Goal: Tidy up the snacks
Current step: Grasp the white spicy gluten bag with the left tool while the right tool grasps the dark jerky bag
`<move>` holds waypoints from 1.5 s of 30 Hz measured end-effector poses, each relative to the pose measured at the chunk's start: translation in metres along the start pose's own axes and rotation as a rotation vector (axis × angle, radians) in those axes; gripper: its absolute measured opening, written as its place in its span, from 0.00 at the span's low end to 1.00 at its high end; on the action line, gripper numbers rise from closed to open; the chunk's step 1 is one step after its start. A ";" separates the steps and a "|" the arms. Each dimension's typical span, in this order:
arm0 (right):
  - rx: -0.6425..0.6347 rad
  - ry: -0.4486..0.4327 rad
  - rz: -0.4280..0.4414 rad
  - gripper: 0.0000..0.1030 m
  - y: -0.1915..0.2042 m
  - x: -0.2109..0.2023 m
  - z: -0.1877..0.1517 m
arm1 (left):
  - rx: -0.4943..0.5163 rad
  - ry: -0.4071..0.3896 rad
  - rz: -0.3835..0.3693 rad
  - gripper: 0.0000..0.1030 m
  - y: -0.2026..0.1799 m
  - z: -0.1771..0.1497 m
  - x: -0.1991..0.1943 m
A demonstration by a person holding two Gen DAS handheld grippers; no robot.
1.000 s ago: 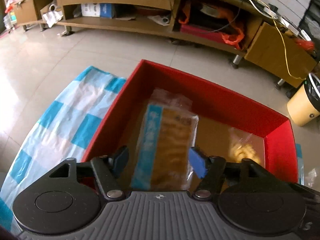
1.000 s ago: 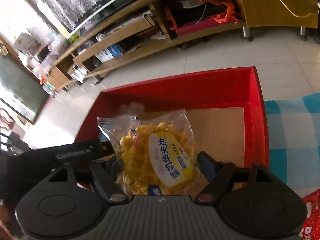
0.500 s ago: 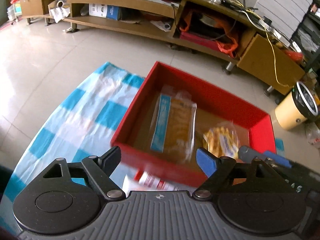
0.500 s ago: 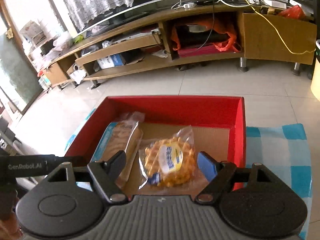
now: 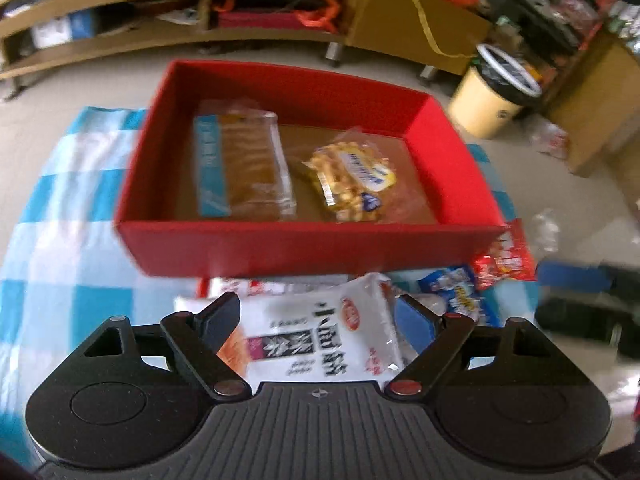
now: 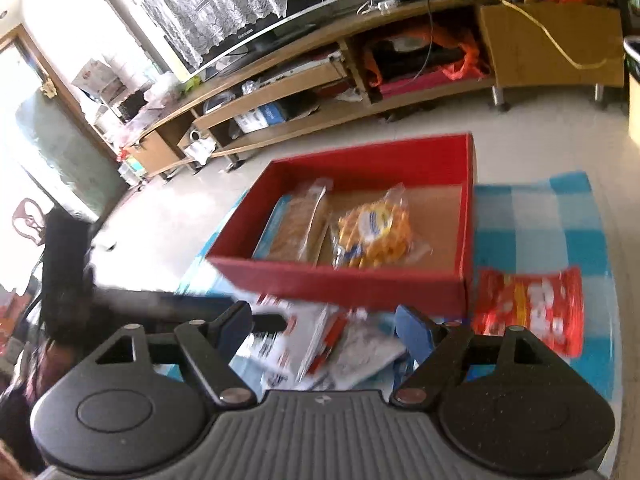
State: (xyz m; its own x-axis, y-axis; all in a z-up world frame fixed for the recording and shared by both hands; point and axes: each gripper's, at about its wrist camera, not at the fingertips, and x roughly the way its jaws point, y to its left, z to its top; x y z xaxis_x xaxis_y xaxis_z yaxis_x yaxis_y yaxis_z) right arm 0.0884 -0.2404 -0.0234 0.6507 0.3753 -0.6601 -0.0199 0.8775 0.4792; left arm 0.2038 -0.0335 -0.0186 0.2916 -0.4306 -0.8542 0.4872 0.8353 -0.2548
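Observation:
A red box [image 5: 304, 248] [image 6: 344, 280] sits on a blue checked cloth [image 5: 60, 200] [image 6: 532, 216]. Inside lie a brown biscuit pack with a blue stripe [image 5: 240, 168] [image 6: 296, 224] and a yellow waffle pack [image 5: 352, 176] [image 6: 374, 226]. My left gripper [image 5: 320, 320] is open and empty above a white snack bag [image 5: 320, 336] in front of the box. My right gripper [image 6: 324, 328] is open and empty above the same pile of white packs [image 6: 320, 348]. A red snack bag [image 6: 528, 312] [image 5: 504, 256] lies by the box's right corner.
A blue and white packet [image 5: 456, 292] lies right of the white bag. A long wooden shelf unit [image 6: 360, 80] [image 5: 160, 20] stands behind on the tiled floor. A yellow bin [image 5: 492, 96] stands at right. The other gripper's dark body [image 6: 132, 300] [image 5: 592, 300] shows in each view.
Both grippers let go of their packs into the box a second ago, then pulled back and up. They are now over the pile of snacks in front of the box.

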 end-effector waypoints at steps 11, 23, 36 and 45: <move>0.033 0.063 0.025 0.77 -0.015 0.009 -0.006 | 0.039 0.067 -0.043 0.93 0.000 -0.023 0.008; -0.001 0.058 0.023 0.77 -0.007 -0.018 -0.029 | 0.249 0.094 0.092 0.97 -0.030 -0.081 -0.017; -0.054 0.201 -0.068 0.77 -0.008 -0.008 -0.087 | 0.300 0.190 0.162 0.77 -0.031 -0.100 0.010; -0.147 0.276 -0.068 0.77 0.002 -0.003 -0.104 | 0.057 0.180 0.194 0.86 -0.017 -0.128 -0.017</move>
State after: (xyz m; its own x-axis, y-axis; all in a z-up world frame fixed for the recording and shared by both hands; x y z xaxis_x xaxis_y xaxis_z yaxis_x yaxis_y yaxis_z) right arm 0.0074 -0.2087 -0.0811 0.4240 0.3631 -0.8297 -0.1057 0.9297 0.3528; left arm 0.0846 0.0036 -0.0577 0.2355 -0.1927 -0.9526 0.4832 0.8736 -0.0573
